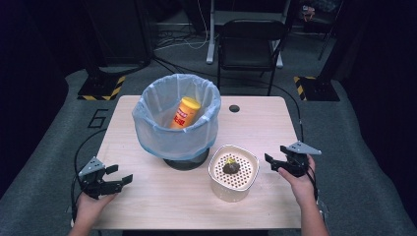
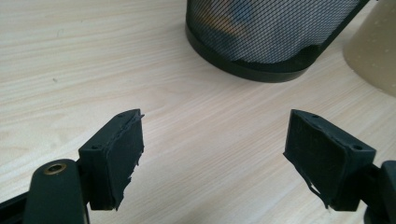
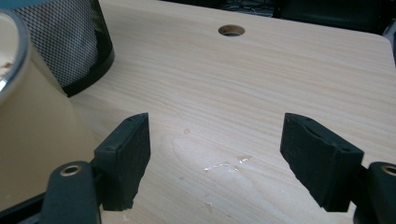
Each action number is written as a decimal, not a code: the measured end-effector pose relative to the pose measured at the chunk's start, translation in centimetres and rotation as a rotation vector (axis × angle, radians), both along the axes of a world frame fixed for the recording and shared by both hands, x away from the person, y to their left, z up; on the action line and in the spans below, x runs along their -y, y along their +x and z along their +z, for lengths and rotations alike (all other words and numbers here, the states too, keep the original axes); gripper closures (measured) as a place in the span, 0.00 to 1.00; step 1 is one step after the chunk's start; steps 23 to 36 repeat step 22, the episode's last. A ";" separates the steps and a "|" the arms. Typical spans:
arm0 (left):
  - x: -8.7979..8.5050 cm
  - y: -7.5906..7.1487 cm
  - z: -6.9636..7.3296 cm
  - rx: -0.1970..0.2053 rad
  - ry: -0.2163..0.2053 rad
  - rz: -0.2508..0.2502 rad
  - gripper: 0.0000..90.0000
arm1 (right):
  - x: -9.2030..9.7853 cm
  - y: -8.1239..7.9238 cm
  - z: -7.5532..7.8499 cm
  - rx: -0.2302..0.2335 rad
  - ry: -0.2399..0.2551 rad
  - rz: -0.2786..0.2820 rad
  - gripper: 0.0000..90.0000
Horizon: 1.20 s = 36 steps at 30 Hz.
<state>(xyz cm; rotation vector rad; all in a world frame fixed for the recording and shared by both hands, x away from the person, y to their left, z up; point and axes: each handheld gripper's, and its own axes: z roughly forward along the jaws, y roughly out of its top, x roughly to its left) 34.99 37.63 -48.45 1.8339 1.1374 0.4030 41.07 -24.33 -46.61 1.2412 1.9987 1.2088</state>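
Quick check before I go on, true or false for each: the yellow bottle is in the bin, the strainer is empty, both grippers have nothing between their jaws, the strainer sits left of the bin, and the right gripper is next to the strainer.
1. The yellow bottle is in the lined bin. True.
2. The strainer is empty. False: a dark lump lies in it.
3. Left gripper and right gripper both have nothing between their jaws. True: the jaws stand apart over bare table.
4. The strainer sits left of the bin. False: it is to the bin's front right.
5. The right gripper is next to the strainer. True: it is just to its right, not touching it.
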 end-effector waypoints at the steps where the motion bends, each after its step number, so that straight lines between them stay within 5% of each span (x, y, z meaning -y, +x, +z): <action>1: -0.1 0.1 -0.2 -0.005 0.007 0.000 0.22 | 0.0 0.0 -0.1 -0.002 -0.001 -0.001 0.27; 8: -0.7 0.7 -1.9 -0.028 0.082 0.009 0.24 | 0.2 0.2 -0.8 -0.009 -0.030 -0.014 0.27; 21: -2.4 1.1 -3.6 -0.072 0.086 0.131 0.20 | 0.6 0.4 -2.4 -0.041 -0.068 -0.047 0.27; 36: -2.4 1.1 -3.7 -0.079 0.083 0.135 0.20 | 0.6 0.5 -2.5 -0.046 -0.070 -0.050 0.27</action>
